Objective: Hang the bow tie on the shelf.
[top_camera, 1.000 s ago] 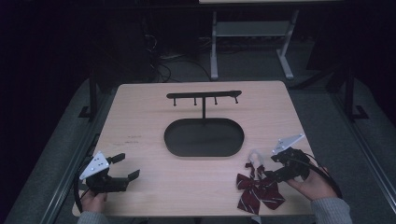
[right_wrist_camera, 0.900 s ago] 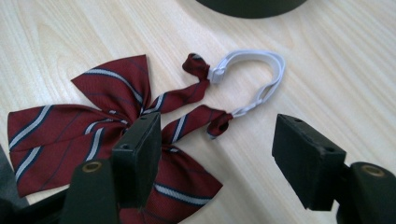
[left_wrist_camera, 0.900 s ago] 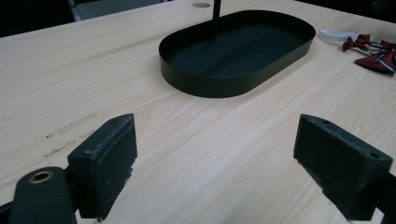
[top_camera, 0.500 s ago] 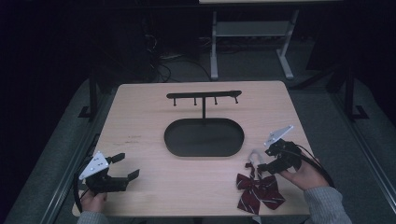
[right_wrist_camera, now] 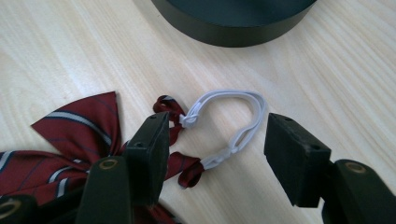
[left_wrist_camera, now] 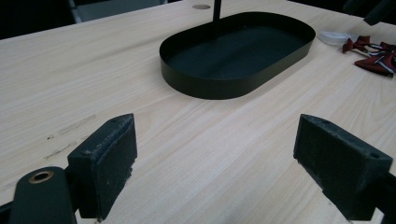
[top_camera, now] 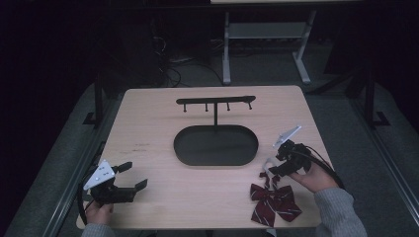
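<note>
Black oval tray point(top_camera: 216, 144) sits mid-table, nothing in it but the post of the hook rack point(top_camera: 216, 102). The maroon striped bow tie point(top_camera: 274, 201) lies flat near the right front edge, its white elastic loop point(right_wrist_camera: 233, 119) pointing toward the tray. Right gripper point(right_wrist_camera: 215, 140) straddles that loop, jaws just closing, not yet pinching. Left gripper point(left_wrist_camera: 215, 154) gapes wide over bare table point(top_camera: 148, 123).
</note>
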### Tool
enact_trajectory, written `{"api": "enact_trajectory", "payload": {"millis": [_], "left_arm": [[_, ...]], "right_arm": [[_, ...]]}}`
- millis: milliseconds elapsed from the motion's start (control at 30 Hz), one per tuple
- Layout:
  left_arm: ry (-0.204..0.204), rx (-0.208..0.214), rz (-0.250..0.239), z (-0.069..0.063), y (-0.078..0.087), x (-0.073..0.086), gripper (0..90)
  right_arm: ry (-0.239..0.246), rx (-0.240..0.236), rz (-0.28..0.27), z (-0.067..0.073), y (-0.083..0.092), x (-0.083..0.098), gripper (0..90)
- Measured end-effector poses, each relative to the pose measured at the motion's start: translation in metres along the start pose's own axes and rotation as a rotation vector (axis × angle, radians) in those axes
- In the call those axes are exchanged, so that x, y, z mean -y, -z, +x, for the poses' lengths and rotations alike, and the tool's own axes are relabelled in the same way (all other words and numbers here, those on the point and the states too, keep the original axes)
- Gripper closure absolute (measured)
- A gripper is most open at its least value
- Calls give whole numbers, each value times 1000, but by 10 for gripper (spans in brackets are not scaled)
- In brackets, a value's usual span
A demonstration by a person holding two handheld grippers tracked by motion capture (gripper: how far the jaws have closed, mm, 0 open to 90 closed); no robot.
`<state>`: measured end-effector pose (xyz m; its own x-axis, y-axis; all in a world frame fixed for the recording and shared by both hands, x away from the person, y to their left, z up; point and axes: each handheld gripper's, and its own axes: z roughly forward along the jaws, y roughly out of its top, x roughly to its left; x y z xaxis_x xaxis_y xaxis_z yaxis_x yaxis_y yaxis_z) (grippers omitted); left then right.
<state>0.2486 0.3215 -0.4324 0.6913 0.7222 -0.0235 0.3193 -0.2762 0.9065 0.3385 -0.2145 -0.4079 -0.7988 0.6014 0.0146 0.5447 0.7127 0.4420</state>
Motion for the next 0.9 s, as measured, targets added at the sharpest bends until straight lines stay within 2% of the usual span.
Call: {"api": "enact_trajectory", "payload": {"millis": [100,300,333,400,567,600,800,900], "left_arm": [[-2,2,1,0,0,0,131],[6,-1,-5,0,0,0,131],[6,3,-3,0,0,0,131],[1,4,0,-1,0,0,131],[-2,5,2,-1,-1,0,131],[-1,6,-2,-1,0,0,131],[5,4,-6,-1,0,0,131],[5,4,-6,-1,0,0,131]], "right_arm": [[6,10,35,-3,-7,-5,447],[-14,29,94,-9,-19,-9,501],[-24,34,126,-12,-25,-10,528],[-23,39,142,-13,-28,-10,543],[-49,44,151,-16,-32,-12,570],[-69,42,166,-17,-35,-12,575],[-84,42,179,-17,-40,-12,598],[-96,33,181,-18,-42,-11,661]]}}
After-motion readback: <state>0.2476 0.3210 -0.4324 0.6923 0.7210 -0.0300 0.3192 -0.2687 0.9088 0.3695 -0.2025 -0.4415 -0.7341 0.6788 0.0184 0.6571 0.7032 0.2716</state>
